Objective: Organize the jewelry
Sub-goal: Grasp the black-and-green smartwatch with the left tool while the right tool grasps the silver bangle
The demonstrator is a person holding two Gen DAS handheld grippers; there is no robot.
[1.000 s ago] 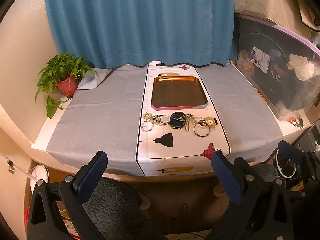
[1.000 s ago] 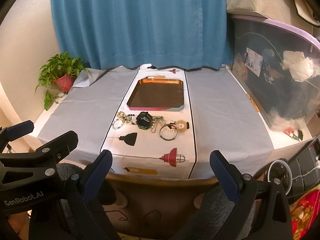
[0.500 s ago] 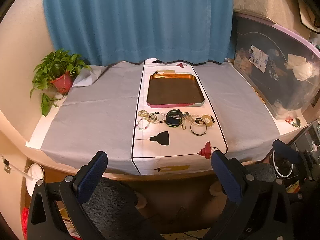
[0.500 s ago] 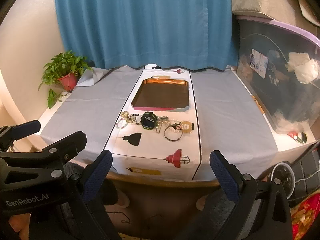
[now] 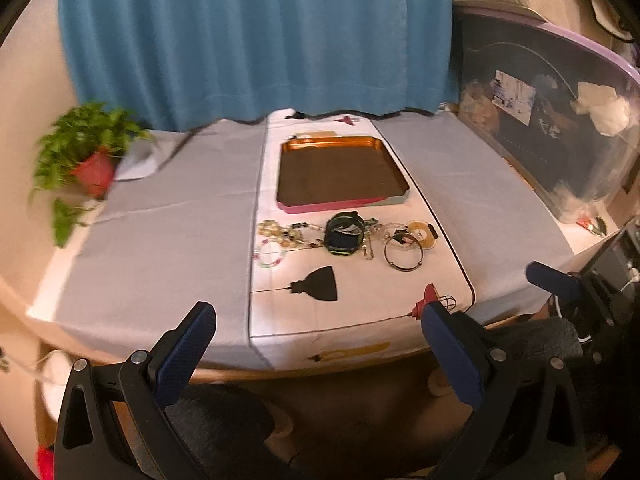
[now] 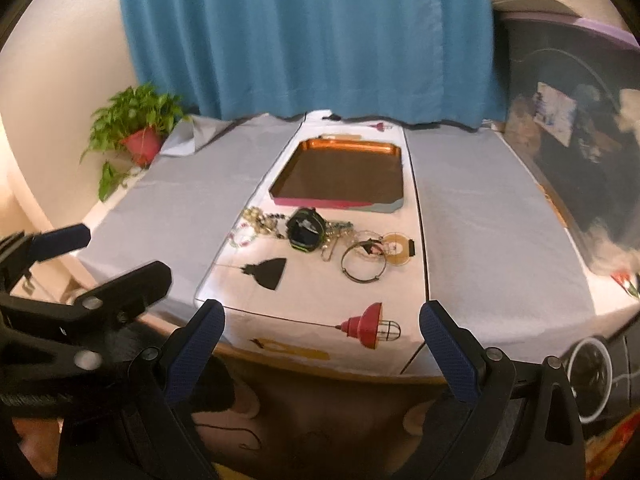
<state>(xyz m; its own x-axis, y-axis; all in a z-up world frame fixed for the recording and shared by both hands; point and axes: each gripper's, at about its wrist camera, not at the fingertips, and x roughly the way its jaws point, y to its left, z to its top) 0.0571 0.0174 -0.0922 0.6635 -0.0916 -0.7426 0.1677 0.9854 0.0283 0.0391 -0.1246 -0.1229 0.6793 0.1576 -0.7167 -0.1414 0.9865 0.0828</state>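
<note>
A row of jewelry lies on the white table runner in front of an empty orange tray (image 5: pixel 340 142) (image 6: pixel 352 146): a beaded necklace (image 5: pixel 280 232) (image 6: pixel 260 218), a black watch (image 5: pixel 344 234) (image 6: pixel 306 230), a metal bangle (image 5: pixel 403 252) (image 6: pixel 363 262) and a gold disc (image 5: pixel 422 234) (image 6: pixel 398 250). My left gripper (image 5: pixel 316 322) is open and empty, held short of the table's front edge. My right gripper (image 6: pixel 322 324) is open and empty, also short of the edge, to the right of the left one.
A potted plant (image 5: pixel 90 160) (image 6: pixel 138 134) stands at the far left. A large clear storage bin (image 5: pixel 552 128) (image 6: pixel 580 128) stands along the right side. A blue curtain (image 5: pixel 256 40) hangs behind the table. Grey cloth (image 5: pixel 168 224) covers the table on both sides of the runner.
Both grippers have moved forward and closer to the table; the jewelry and tray look larger. Nothing on the table has moved.
</note>
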